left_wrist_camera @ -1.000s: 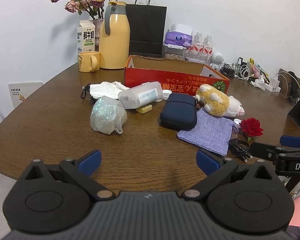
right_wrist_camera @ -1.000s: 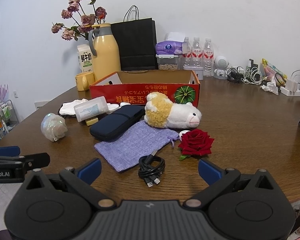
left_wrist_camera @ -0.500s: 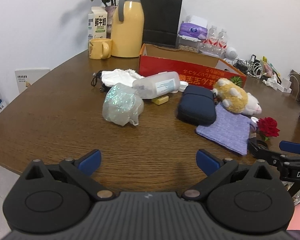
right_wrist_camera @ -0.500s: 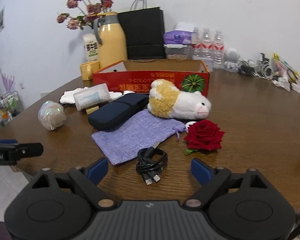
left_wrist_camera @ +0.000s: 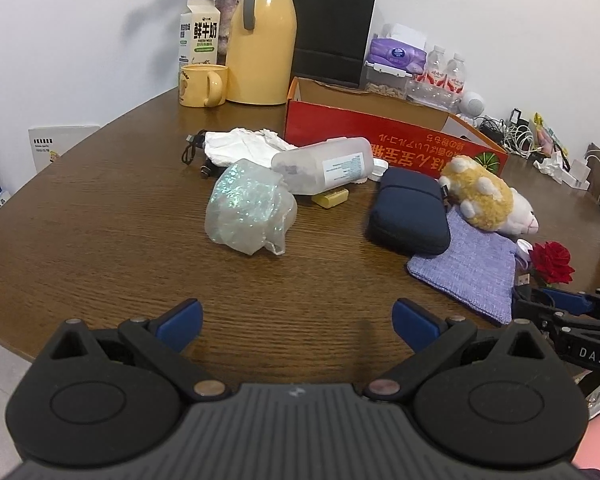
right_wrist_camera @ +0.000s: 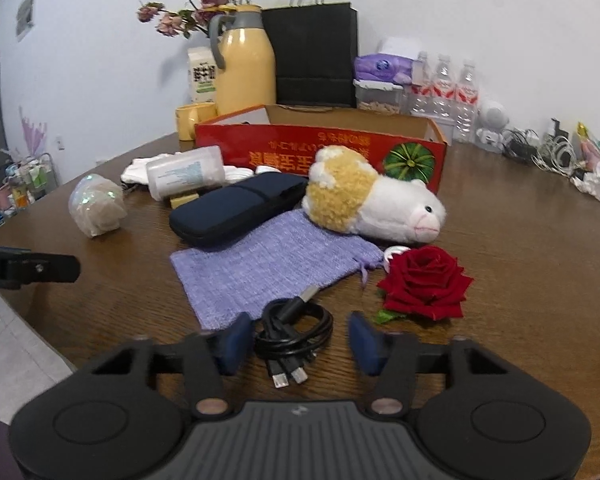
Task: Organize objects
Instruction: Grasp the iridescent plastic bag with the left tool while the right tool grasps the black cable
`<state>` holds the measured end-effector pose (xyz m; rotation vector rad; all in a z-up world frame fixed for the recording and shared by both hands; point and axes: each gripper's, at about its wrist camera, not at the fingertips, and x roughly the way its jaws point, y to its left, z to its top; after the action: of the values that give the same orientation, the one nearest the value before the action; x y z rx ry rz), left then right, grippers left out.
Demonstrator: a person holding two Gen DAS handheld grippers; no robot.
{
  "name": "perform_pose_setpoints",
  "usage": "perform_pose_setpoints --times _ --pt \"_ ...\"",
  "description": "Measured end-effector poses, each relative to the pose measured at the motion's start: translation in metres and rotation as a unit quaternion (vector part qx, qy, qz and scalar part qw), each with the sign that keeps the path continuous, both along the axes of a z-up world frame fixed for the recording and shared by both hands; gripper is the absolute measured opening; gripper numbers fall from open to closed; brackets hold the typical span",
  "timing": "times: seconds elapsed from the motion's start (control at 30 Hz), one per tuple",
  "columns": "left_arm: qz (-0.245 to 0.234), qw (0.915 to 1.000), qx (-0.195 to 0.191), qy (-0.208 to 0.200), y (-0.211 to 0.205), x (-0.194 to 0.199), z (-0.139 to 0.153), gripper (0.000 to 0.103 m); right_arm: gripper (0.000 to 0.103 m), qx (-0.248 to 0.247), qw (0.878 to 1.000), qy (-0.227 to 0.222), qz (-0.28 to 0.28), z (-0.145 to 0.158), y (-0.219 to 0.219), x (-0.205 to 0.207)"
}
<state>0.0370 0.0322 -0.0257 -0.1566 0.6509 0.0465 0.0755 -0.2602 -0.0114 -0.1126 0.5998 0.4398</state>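
Observation:
A coiled black USB cable (right_wrist_camera: 294,326) lies near the table's front edge, between the blue pads of my right gripper (right_wrist_camera: 300,342). Its jaws are closing; the left pad is at the coil, and a gap remains on the right. Beside it lie a red rose (right_wrist_camera: 426,282), a purple knit pouch (right_wrist_camera: 268,268), a plush toy (right_wrist_camera: 372,204) and a navy case (right_wrist_camera: 240,212). My left gripper (left_wrist_camera: 298,322) stands open over bare wood, short of a crumpled iridescent bag (left_wrist_camera: 248,210). A red cardboard box (left_wrist_camera: 400,148) sits open behind the clutter.
A plastic jar (left_wrist_camera: 324,166) lies on its side by white cloth (left_wrist_camera: 244,146). At the back stand a yellow jug (left_wrist_camera: 262,40), a mug (left_wrist_camera: 200,86), a milk carton (left_wrist_camera: 198,38), a black paper bag (left_wrist_camera: 332,26) and water bottles (right_wrist_camera: 446,84). Cables and chargers (right_wrist_camera: 548,152) crowd the far right.
My right gripper has come down and forward onto the black cable and its jaws have narrowed around it. The left gripper has drifted closer to the table, still wide open.

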Motion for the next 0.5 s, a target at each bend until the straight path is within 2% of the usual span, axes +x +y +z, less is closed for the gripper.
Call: perform_pose_setpoints --times 0.5 --pt "0.011 0.9999 -0.002 -0.012 0.011 0.014 0.012 0.103 0.037 0.02 1.0 -0.021 0.0 0.015 -0.004 0.003"
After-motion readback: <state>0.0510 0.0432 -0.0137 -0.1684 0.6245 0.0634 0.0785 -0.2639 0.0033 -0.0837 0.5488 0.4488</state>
